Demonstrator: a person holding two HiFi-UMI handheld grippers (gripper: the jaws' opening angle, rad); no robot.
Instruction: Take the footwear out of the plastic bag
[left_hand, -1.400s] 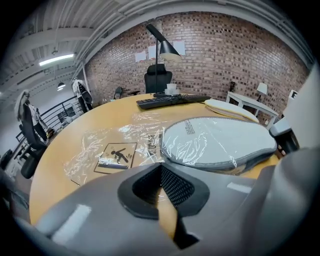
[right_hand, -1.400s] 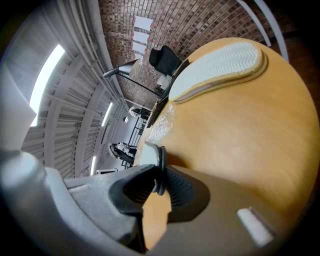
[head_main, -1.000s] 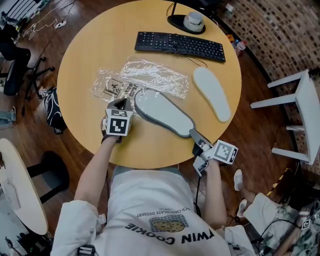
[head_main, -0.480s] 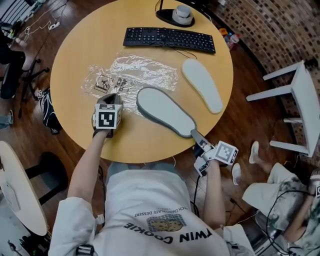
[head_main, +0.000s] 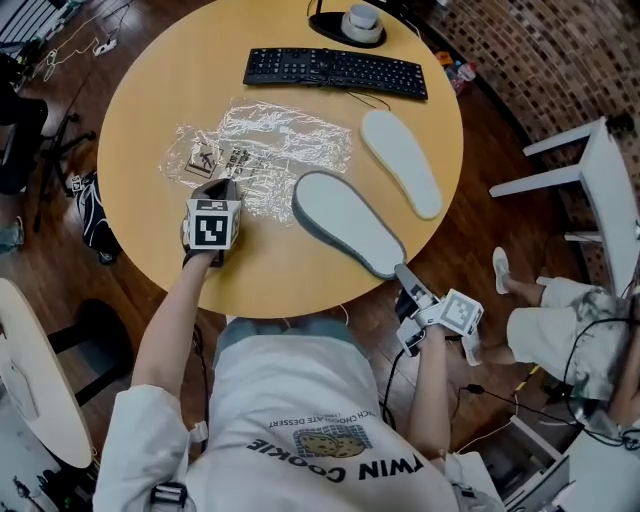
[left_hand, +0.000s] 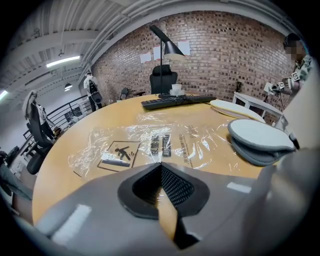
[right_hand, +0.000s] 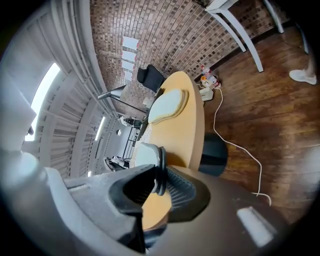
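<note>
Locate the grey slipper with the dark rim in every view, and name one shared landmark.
Head view: grey slipper at centre.
Left gripper view: far right.
Right gripper view: lower centre, clamped between the jaws.
Shared landmark: the white slipper, lying beyond it.
</note>
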